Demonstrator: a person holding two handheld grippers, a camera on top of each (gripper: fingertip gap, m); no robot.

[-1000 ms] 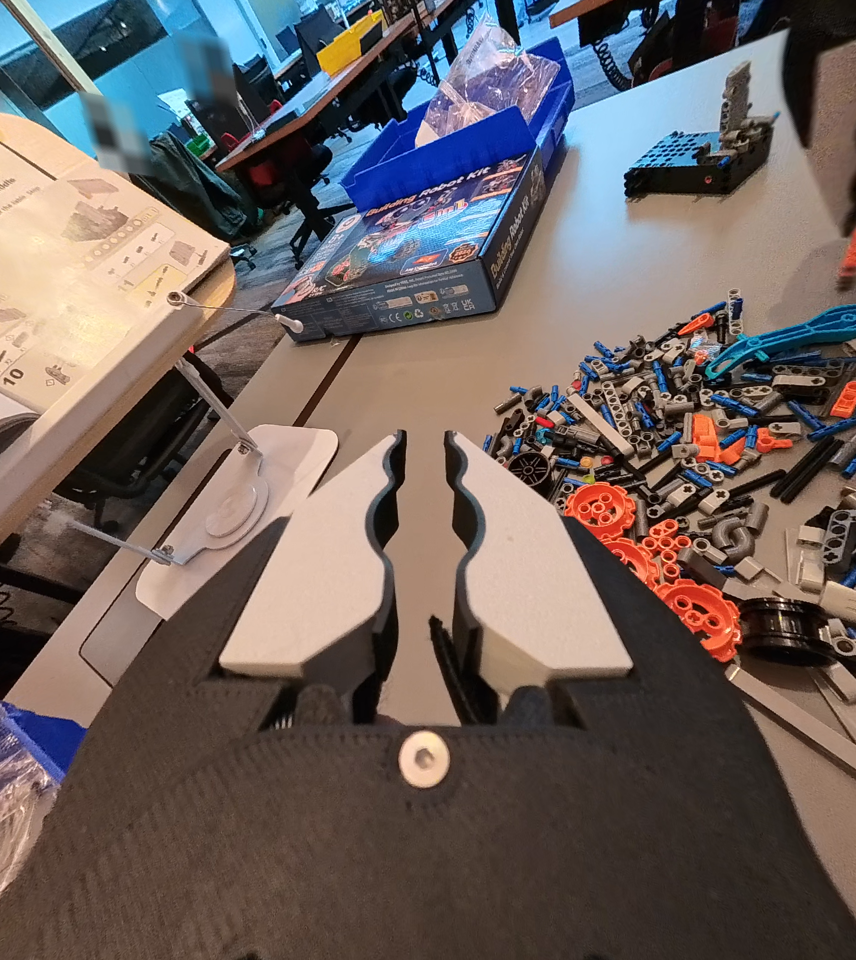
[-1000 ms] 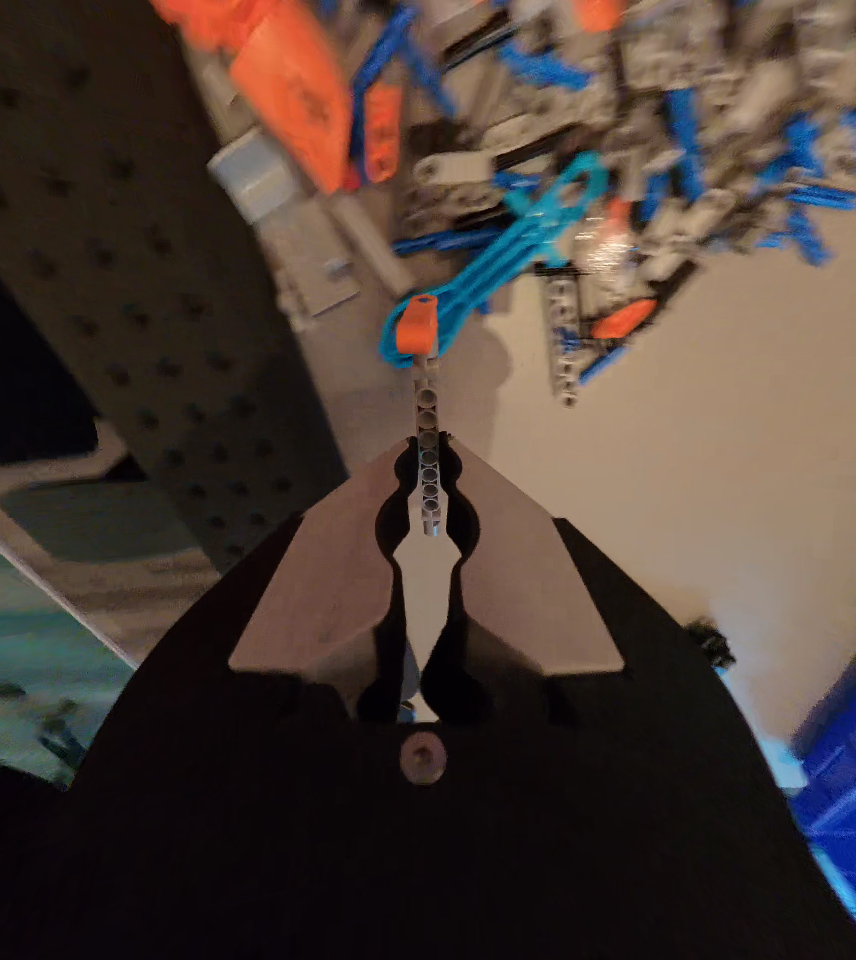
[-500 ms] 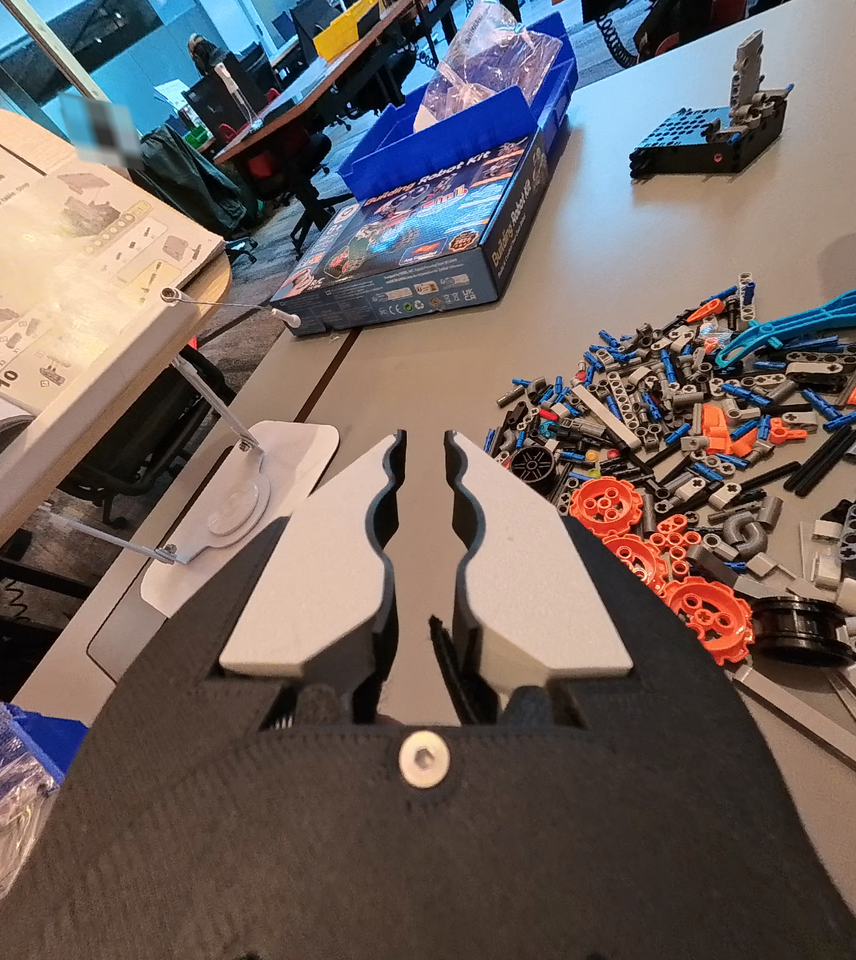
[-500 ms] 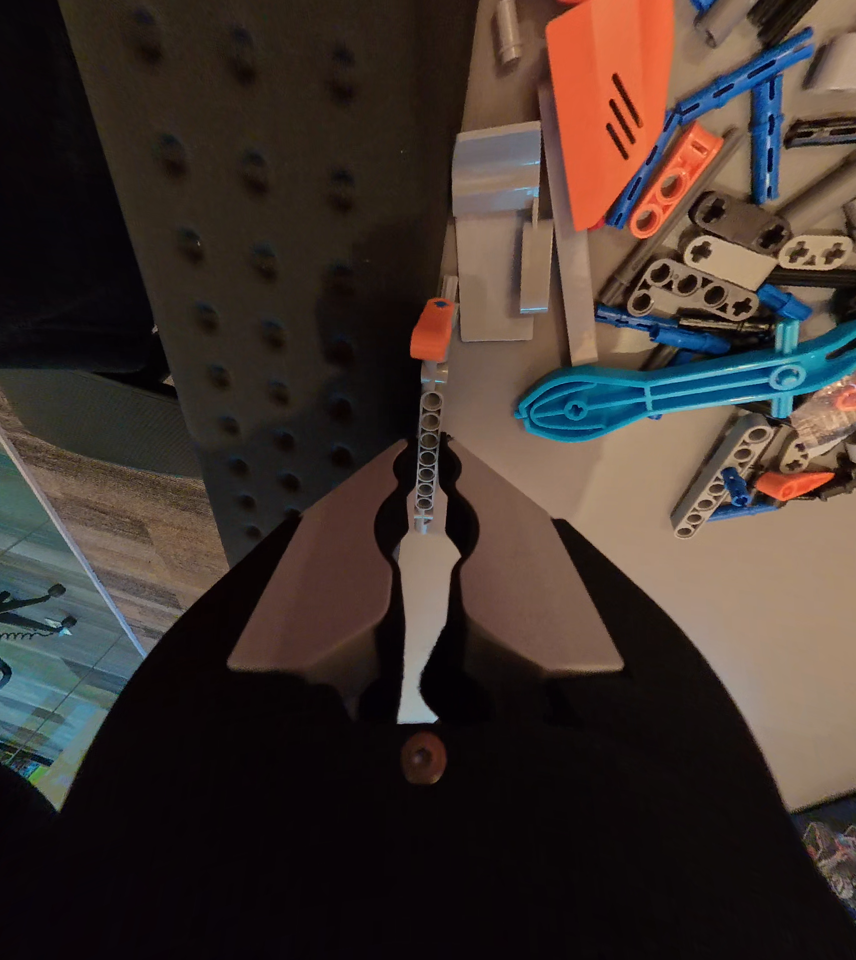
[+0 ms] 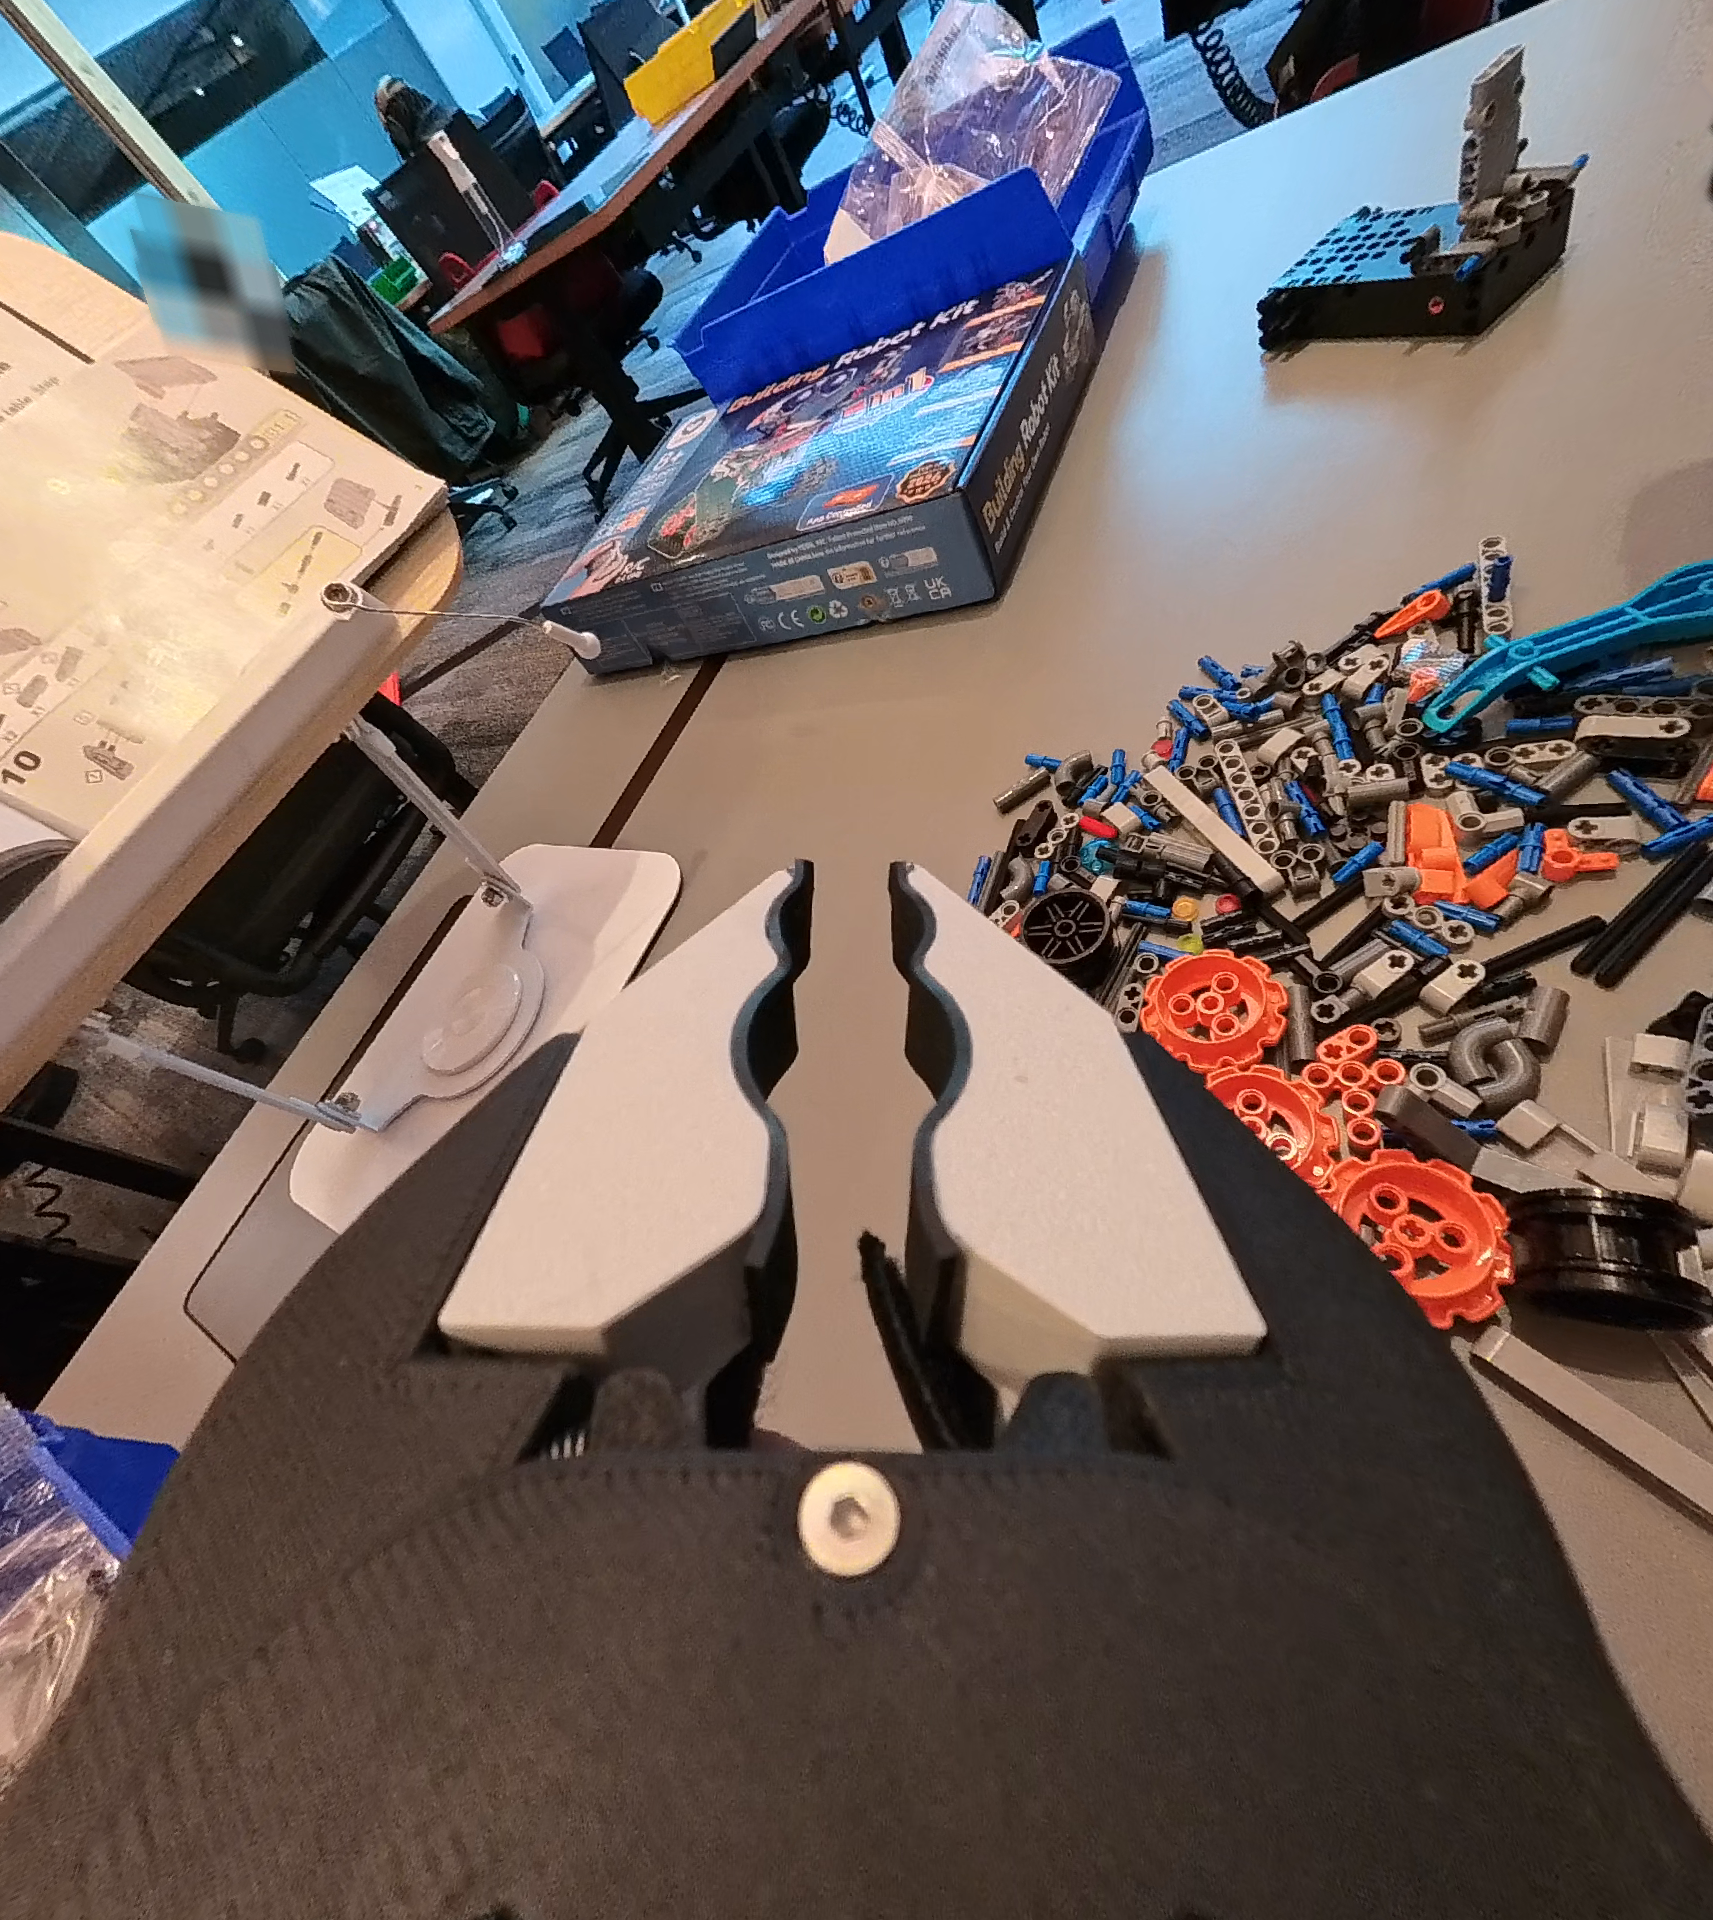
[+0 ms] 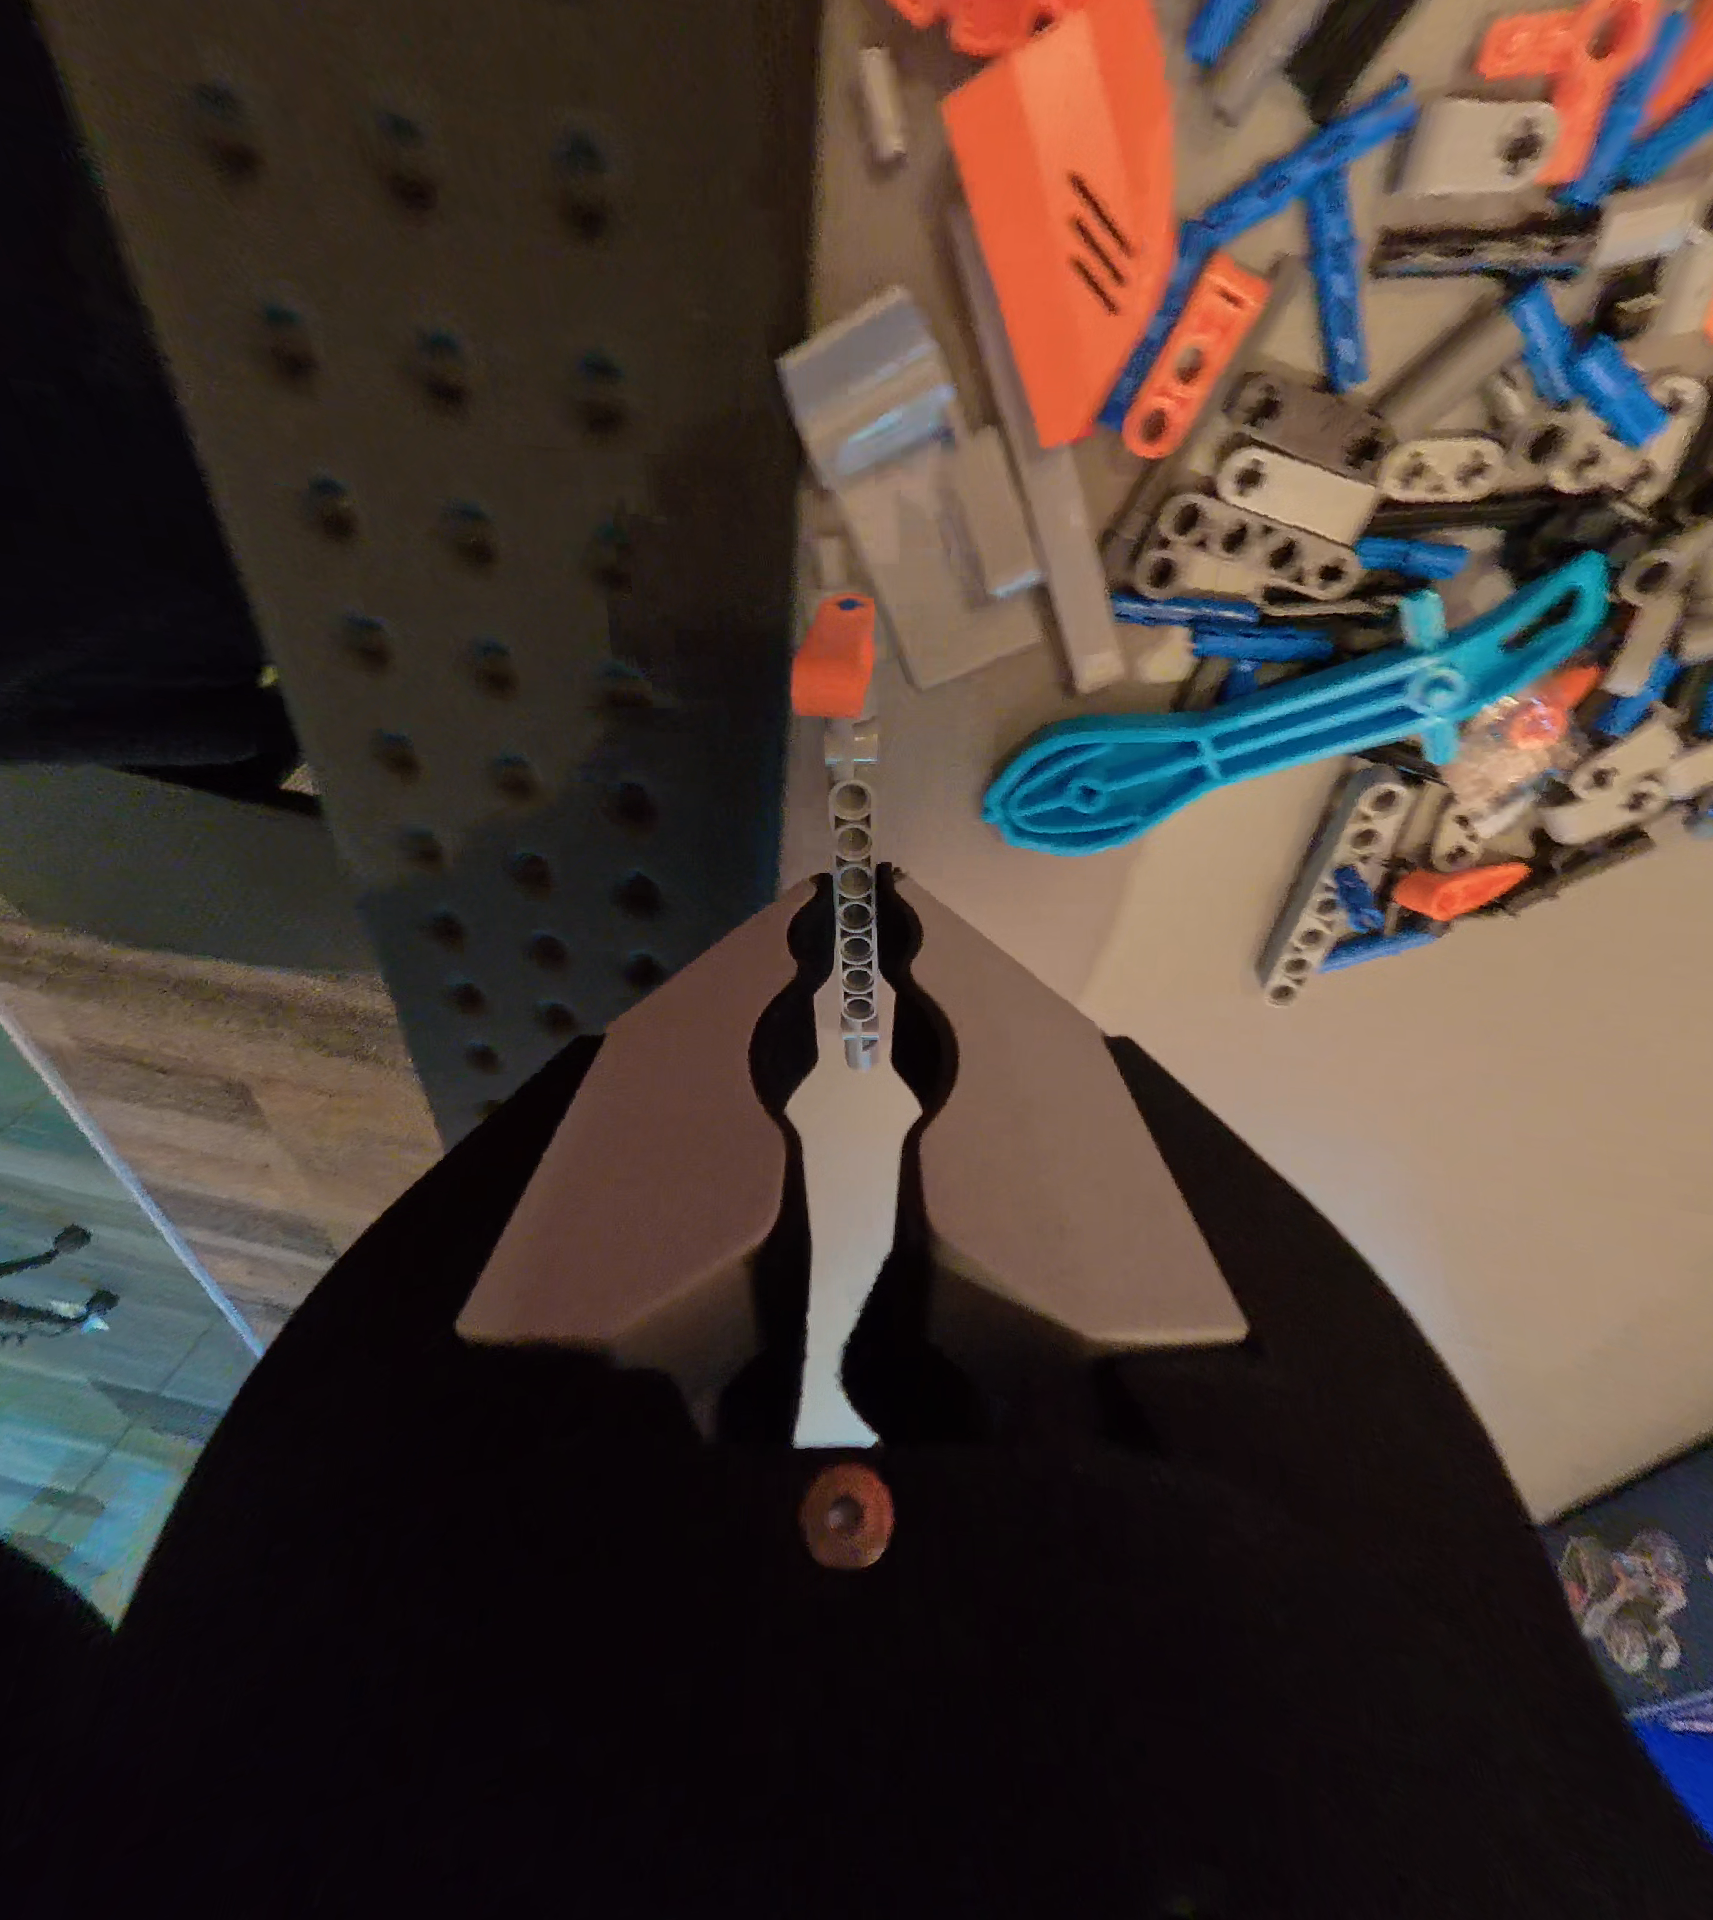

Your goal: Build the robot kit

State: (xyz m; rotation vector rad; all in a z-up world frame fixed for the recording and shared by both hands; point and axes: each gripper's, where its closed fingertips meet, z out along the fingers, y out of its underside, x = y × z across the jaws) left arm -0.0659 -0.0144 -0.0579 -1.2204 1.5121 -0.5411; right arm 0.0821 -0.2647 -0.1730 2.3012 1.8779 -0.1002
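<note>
- My left gripper (image 5: 850, 883) hangs over bare grey table (image 5: 1195, 499), jaws parted by a narrow gap with nothing between them.
- Taking the loose pile of building pieces (image 5: 1403, 914) as landmark: this gripper sits just to its left, apart from it; the orange gears (image 5: 1213, 1006) at the pile's near edge are the closest pieces.
- Beyond the pile, to its left, lies a blue kit box (image 5: 831, 499); behind that is a blue bin (image 5: 893, 239) with a clear bag whose contents I cannot make out.
- Far behind the pile stands a small black assembly (image 5: 1423, 281).
- An open instruction booklet (image 5: 104, 540) on a white stand (image 5: 509, 997) is cut off at the left edge.
- My right gripper (image 6: 854, 883) is clamped on a thin grey holed beam (image 6: 854, 914), tipped by an orange piece (image 6: 834, 660).
- In this dim, slightly blurred view the beam hangs over the table beside the pile, near a turquoise tool (image 6: 1288, 717).
- A dark studded panel (image 6: 478, 468) stands alongside, its top cut off.
</note>
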